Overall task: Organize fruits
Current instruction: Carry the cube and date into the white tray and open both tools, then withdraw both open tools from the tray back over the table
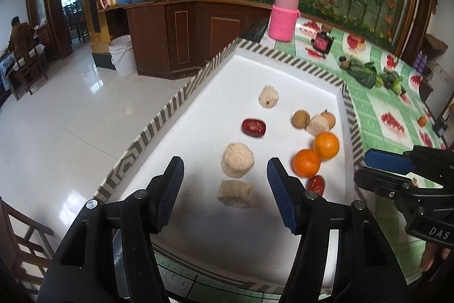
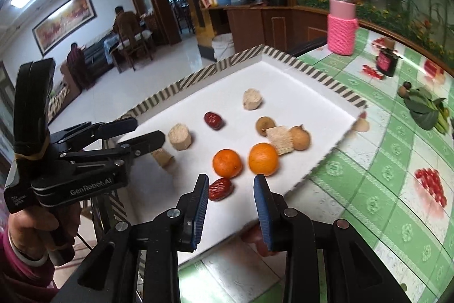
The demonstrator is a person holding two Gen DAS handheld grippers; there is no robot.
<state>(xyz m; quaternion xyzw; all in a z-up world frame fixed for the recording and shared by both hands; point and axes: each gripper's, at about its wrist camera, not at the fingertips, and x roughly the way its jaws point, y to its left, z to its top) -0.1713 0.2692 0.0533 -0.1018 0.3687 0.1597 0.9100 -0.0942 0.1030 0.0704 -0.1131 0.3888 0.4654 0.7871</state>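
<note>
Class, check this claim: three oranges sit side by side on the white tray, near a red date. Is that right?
Not quite. There are two oranges, not three. They do sit side by side on the white tray, near a red date. The right wrist view shows it best.

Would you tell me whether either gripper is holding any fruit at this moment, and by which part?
Nothing is held. The left gripper and right gripper both hang open above the white tray, pads touching nothing.

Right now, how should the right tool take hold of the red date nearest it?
Grip the near red date across its narrow middle, from above. It lies flat and alone at the tray's front, clear of the oranges. The right tool is empty, hovering just over it.
</note>
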